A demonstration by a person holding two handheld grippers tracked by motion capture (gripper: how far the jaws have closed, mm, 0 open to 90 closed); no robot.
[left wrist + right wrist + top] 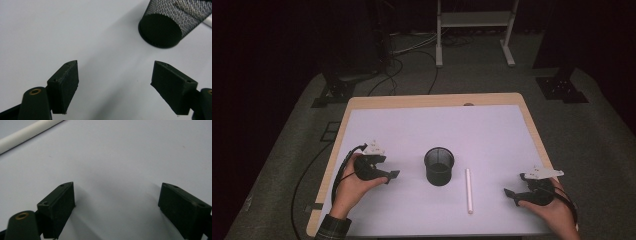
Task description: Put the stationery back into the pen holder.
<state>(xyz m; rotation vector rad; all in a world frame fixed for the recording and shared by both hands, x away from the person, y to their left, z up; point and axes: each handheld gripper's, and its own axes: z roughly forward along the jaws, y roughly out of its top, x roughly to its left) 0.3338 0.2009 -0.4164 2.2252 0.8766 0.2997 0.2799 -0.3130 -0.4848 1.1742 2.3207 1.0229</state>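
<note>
White stick: a slim white cylindrical plastic-looking stick (469, 190) lies flat on the pale lilac table cover (492, 130), its length running from 12 to 6 o'clock in the high view; one end shows as a white bar (27, 133) in the right gripper view.
Mesh cup: a black round wire-mesh cup (439, 166) stands upright just beside the stick, at its 9 o'clock, apart from it; it looks empty as far as its dark inside lets one tell. In the left gripper view the cup (172, 23) sits at 1 o'clock of the jaws.
Right gripper: the black hand-held right gripper (511, 196) rests low at the stick's 3 o'clock, well apart, jaws spread wide and holding nothing (117, 207).
Left gripper: the black hand-held left gripper (393, 176) sits at the cup's 9 o'clock, near but not touching, jaws also spread and bare (115, 87).
Table: a light wooden tabletop (362, 102) shows around the cover's far and side edges.
Progress: by my reading, nothing is done yet; the stick is untouched on the cover.
Left to do: probably reach, grip the stick, lift it, and stand it in the cup.
</note>
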